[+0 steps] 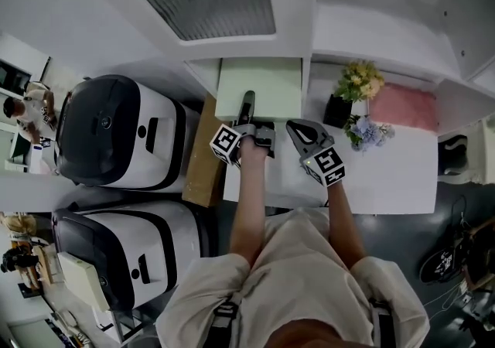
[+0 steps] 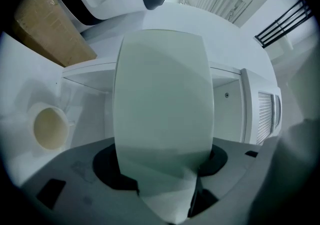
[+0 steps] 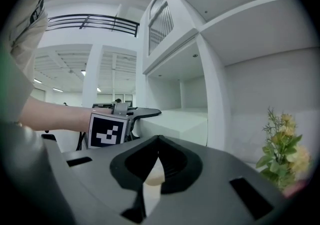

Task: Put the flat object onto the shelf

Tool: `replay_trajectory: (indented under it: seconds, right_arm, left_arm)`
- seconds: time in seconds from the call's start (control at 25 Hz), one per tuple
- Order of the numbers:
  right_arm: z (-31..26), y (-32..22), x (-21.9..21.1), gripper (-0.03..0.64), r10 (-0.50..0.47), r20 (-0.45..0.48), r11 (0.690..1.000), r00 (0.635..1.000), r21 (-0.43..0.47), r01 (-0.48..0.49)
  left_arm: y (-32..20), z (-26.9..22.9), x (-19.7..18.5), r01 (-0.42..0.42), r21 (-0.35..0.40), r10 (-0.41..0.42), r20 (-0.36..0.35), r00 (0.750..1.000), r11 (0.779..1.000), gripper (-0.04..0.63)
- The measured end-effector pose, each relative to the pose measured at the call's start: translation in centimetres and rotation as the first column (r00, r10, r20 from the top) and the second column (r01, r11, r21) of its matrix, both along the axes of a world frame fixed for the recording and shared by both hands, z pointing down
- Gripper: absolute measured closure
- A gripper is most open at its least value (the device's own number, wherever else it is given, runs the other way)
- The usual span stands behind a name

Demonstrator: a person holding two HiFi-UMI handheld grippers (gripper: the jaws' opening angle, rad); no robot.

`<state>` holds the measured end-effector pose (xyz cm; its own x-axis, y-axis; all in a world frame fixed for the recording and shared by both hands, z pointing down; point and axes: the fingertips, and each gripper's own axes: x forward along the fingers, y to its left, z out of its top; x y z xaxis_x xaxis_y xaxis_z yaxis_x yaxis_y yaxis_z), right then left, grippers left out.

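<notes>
The left gripper is clamped on the near edge of the flat object, a pale green board that runs straight ahead from its jaws. In the head view, the left gripper holds the board forward into an open compartment of the white shelf. Whether the board's underside rests on the shelf floor cannot be told. Ahead of this gripper and on either side of the board stand the shelf's white walls. To its left sits a cream cup, and further left and beyond it a brown cardboard box.

The right gripper has its jaws together with nothing between them. It hovers just to the right of the left gripper, above the white desk. From it, the left gripper's marker cube shows to the left, and an upright of the shelf ahead. Yellow flowers stand to its right on the desk.
</notes>
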<state>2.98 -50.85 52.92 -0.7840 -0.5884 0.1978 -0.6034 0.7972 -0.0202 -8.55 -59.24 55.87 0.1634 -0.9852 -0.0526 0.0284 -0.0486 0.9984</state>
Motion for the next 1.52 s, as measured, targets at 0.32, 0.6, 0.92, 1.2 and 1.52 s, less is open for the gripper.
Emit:
replay_trajectory:
  seconds: [0.32,0.6,0.92,1.2,1.52]
  right_arm:
    - [-0.2,-1.2,-1.3,0.549,-0.013,-0.007,1.000,1.000,0.018,0.013]
    - [-0.4,-1.3,-3.0,0.549,-0.020,-0.033,0.999,0.999,0.035,0.022]
    - [0.4,-1.6,-4.0,0.549,0.076,-0.007,0.996,0.997,-0.038,-0.076]
    - [-1.5,-0.1,-2.8,0.549,0.173,0.052,0.984,0.984,-0.046,-0.171]
    - [-2.2,5.2,-0.1,0.549,0.257,0.096,0.966,0.962,-0.060,-0.252]
  left_arm:
    - [-1.5,-0.5,-0.1,-0.055,0.028,0.055,0.004,0.998,0.998,0.324]
    - [1.2,-1.8,0.9,-0.078,0.095,0.083,-0.052,0.995,0.992,0.310]
    - [8.5,-1.5,-1.7,-0.059,0.114,0.035,0.201,0.979,0.992,0.310]
    - [13.7,-4.1,-5.2,-0.028,0.098,-0.040,0.630,0.776,0.995,0.311]
    - [18.2,-7.3,-4.8,-0.074,0.110,-0.071,0.911,0.406,0.991,0.311]
